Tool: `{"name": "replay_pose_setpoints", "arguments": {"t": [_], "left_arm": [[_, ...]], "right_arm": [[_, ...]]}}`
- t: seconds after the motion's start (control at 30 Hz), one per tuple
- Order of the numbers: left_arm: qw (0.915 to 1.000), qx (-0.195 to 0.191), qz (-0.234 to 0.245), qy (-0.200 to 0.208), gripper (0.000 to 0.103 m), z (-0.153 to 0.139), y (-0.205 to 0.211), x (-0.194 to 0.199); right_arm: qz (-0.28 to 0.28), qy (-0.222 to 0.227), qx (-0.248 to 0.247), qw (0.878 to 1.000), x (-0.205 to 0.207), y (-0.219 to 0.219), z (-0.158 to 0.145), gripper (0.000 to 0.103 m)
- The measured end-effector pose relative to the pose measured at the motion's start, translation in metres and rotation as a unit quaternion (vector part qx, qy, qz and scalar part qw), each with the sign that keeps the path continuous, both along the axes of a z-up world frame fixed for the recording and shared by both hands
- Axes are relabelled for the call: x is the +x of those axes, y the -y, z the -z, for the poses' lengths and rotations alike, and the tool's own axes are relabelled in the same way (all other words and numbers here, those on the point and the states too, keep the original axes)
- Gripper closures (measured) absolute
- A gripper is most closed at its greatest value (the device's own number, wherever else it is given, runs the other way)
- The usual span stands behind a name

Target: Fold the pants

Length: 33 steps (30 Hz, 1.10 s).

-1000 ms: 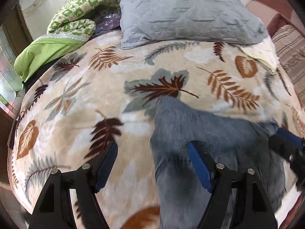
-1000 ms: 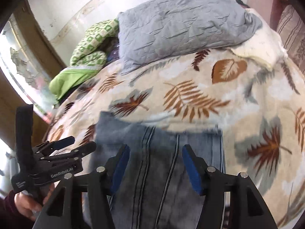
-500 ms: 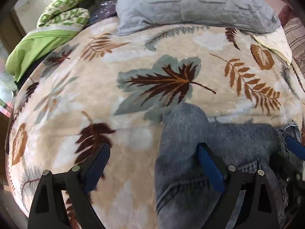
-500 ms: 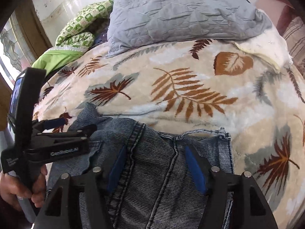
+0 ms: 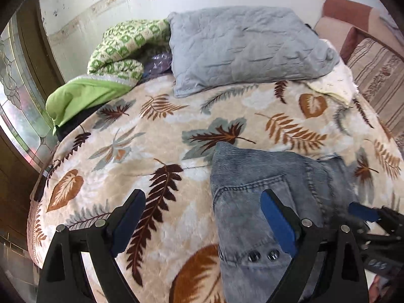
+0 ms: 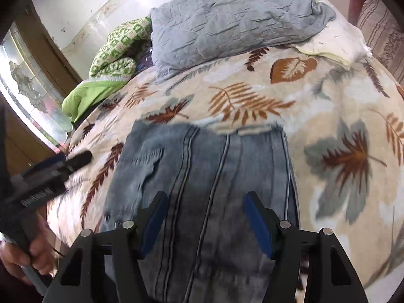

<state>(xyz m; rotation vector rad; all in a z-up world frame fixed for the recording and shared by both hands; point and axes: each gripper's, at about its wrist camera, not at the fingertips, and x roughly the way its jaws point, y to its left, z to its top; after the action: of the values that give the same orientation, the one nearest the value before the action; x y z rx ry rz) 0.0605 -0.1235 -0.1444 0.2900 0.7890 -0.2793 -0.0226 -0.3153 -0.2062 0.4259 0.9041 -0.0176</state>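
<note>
Jeans, no legible label

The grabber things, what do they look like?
Each is a black plastic claw. The left gripper and right gripper both have two angled fingers with blue pads inside and round silver screws on top. White lettering, too blurred to read, runs along the left one's side. No cables show.

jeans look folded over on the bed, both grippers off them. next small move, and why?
Probably bring both down to the near end of the jeans for another fold. The left gripper and right gripper are open and hold nothing, and the denim lies as a long stacked panel on the leaf blanket.
</note>
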Motion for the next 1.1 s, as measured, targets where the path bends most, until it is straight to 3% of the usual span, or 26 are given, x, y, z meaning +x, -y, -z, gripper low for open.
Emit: {"name": "replay_pose_setpoints", "arguments": {"t": [0.2, 0.4, 0.7, 0.87, 0.93, 1.1], "left_arm": [[1.0, -0.006, 0.003, 0.002, 0.01, -0.005, -0.006, -0.021], [0.9999, -0.003, -0.001, -0.012, 0.01, 0.009, -0.009, -0.027], [0.994, 0.028, 0.002, -0.106, 0.01, 0.083, -0.002, -0.019], [0.9951, 0.049, 0.011, -0.085, 0.0, 0.098, 0.002, -0.024], [0.9945, 0.038, 0.02, -0.095, 0.0, 0.1, 0.0, -0.021], [0.9894, -0.03, 0.022, -0.14, 0.0, 0.108, -0.018, -0.008]], "right_arm": [[0.0, -0.018, 0.008, 1.0, -0.016, -0.011, 0.008, 0.036], [0.002, -0.033, 0.021, 0.999, -0.019, -0.008, 0.016, 0.036], [-0.022, -0.032, 0.002, 0.999, -0.015, -0.016, 0.024, 0.027], [-0.047, -0.029, -0.023, 0.998, -0.014, -0.024, 0.026, 0.023], [-0.052, -0.021, -0.019, 0.998, -0.017, -0.023, 0.027, 0.023], [-0.068, 0.004, -0.001, 0.998, -0.024, -0.017, 0.03, 0.023]]}}
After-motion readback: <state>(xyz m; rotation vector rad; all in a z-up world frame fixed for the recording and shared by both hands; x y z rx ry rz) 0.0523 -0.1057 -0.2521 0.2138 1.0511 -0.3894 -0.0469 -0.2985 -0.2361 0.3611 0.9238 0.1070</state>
